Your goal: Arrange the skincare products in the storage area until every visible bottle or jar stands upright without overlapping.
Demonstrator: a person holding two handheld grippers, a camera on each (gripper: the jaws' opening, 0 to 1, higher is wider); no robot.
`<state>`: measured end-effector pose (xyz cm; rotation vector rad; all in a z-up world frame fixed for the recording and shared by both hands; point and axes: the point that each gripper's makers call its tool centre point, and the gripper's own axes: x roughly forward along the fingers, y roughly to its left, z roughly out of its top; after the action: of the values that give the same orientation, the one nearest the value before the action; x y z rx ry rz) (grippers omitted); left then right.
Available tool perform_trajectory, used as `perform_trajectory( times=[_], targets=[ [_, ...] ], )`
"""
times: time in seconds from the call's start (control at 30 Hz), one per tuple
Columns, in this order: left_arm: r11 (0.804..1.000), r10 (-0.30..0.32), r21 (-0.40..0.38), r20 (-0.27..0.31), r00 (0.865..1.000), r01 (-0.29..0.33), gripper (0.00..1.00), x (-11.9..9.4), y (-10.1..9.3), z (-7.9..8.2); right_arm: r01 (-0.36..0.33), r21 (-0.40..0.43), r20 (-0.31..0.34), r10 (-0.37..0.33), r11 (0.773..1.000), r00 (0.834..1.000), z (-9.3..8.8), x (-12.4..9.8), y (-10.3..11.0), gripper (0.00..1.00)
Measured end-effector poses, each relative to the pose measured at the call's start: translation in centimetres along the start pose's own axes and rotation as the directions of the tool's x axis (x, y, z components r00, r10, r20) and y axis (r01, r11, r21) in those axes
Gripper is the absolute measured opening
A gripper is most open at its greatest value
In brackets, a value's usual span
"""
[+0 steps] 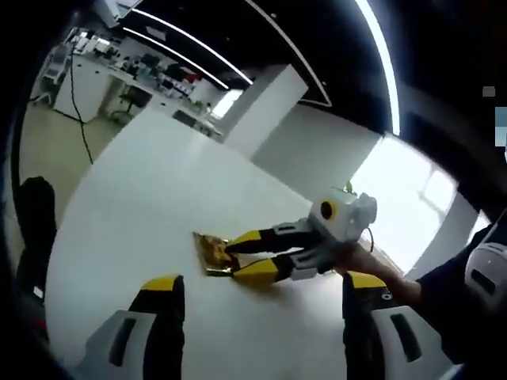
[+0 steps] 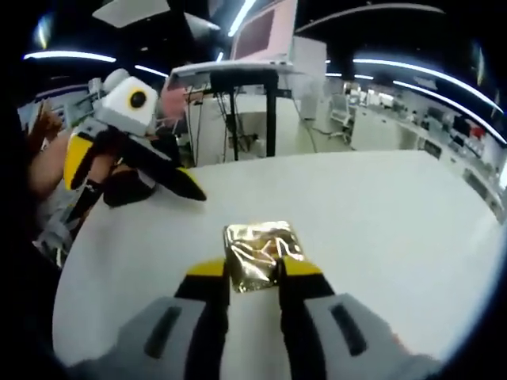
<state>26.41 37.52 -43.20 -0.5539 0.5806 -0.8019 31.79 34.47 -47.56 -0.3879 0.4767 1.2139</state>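
A crumpled gold foil packet (image 2: 260, 252) lies on the white table (image 2: 380, 222). My right gripper (image 2: 253, 273) is shut on the packet's near edge, one yellow-tipped jaw on each side. In the left gripper view the same packet (image 1: 211, 253) lies at the table's middle, with the right gripper (image 1: 230, 260) reaching in from the right and pinching it. My left gripper (image 1: 261, 289) hangs above the table (image 1: 142, 206), short of the packet, jaws wide apart and holding nothing. It also appears at the upper left of the right gripper view, as the left gripper (image 2: 158, 194) raised over the table's far edge.
A person's hand and forearm (image 1: 372, 269) hold the right gripper. Beyond the table stand a black-legged desk (image 2: 245, 103), office desks and chairs (image 1: 135, 71), and a white pillar (image 1: 265, 111). Bare white tabletop spreads around the packet.
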Motion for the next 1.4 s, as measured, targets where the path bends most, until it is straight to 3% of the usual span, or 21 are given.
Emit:
perform_trajectory(
  times=[0.43,0.57,0.8,1.4],
  targets=[
    [0.998,-0.024,-0.053,-0.046,0.999,0.022,0.83,1.8,-0.7,-0.1,-0.001,0.003,0.015,0.001,1.0,1.0,-0.1,0.0,-0.5,0.24],
    [0.997,-0.023,-0.073,-0.068,0.997,0.018,0.83,1.6,0.6,0.5,-0.003,0.003,0.018,0.002,1.0,1.0,-0.1,-0.1,-0.6,0.24],
    [0.994,-0.024,-0.105,-0.091,0.996,0.015,0.82,2.4,0.1,0.3,-0.003,0.006,0.028,0.003,1.0,1.0,0.0,0.0,-0.6,0.24],
    [0.985,-0.045,-0.168,-0.087,0.995,0.03,0.81,4.7,-1.6,-0.2,-0.013,0.009,0.05,0.013,1.0,0.999,0.0,0.0,-0.3,0.24]
  ],
)
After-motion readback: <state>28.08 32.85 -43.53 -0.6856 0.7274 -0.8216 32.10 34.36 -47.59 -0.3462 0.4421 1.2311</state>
